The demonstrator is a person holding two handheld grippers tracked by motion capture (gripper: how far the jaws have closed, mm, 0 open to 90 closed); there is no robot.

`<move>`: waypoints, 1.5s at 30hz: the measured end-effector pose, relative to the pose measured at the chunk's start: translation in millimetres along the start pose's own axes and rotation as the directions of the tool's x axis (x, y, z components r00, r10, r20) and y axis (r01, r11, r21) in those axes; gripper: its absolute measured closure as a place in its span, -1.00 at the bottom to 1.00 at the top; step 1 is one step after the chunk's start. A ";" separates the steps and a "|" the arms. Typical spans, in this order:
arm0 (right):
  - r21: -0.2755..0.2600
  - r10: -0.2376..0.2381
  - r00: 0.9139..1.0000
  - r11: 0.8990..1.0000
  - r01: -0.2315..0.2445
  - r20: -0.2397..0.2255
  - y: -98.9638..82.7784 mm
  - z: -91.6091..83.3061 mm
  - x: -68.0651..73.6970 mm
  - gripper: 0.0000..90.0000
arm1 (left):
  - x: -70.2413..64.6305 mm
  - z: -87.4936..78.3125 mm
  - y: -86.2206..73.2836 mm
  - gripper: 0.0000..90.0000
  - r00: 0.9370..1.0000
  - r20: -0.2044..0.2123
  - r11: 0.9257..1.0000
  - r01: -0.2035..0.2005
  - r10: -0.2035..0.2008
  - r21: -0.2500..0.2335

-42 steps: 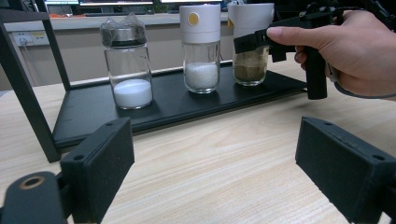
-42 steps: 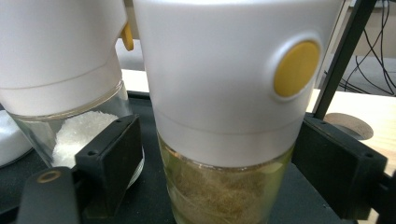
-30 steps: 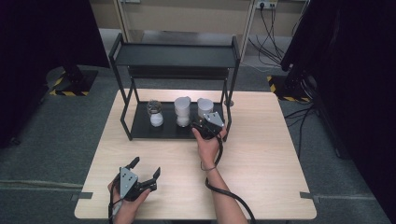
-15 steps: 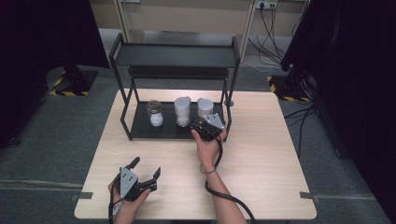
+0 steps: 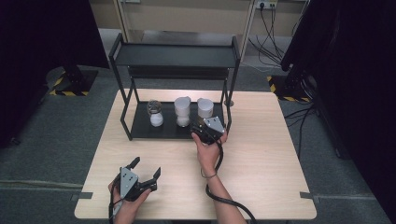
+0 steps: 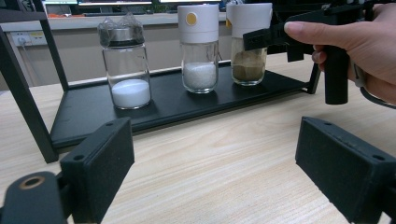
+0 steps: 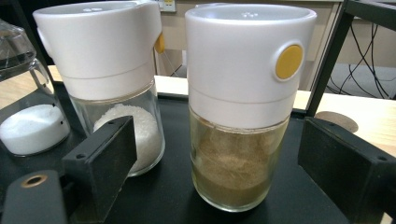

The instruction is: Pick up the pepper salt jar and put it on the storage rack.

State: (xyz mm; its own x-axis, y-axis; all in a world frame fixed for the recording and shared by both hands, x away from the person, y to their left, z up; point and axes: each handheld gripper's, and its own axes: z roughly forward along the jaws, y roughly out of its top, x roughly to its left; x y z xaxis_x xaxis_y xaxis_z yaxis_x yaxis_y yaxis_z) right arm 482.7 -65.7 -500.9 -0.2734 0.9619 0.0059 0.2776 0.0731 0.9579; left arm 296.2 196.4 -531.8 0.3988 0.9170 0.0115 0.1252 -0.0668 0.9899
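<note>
From above, the right claw (image 5: 201,127) hangs at the rack's lower shelf (image 5: 140,126), spread before the brown-powder jar (image 5: 204,107). The left claw (image 5: 145,169) rests spread over the table (image 5: 261,154). In the right gripper view, that jar (image 7: 243,116) stands between parted jaws, untouched.

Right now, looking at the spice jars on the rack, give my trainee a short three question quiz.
1. True or false: the right tongs are shut on the brown-spice jar.
2. How many jars stand on the rack's tray?
3. Which jar has a silver cap: A, the left jar; B, the middle jar; C, the brown-spice jar?

Key: 1 false, the jaws stand open on either side of it. 2 three. 3 A.
</note>
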 end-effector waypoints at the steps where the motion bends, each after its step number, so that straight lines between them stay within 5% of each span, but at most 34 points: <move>1: 0.001 -0.001 1.000 1.000 0.001 -0.002 -0.4 -1.1 0.1 -0.73 | 0.0 0.0 0.0 -0.75 1.000 0.000 1.000 0.000 0.000 0.000; 45: -0.011 -0.063 0.996 0.998 0.063 -0.069 -6.2 -42.0 1.6 -0.76 | -1.8 -0.1 -0.1 -0.75 1.000 0.001 1.000 -0.006 0.006 -0.002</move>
State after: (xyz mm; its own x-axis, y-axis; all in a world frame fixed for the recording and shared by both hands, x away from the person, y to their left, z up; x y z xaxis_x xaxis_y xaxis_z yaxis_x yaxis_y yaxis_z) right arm 441.8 -75.6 -494.8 -0.3532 0.9349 -0.0350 0.2499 0.1303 0.9594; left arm 295.4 194.8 -531.9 0.4004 0.9162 0.0176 0.1209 -0.0718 0.9901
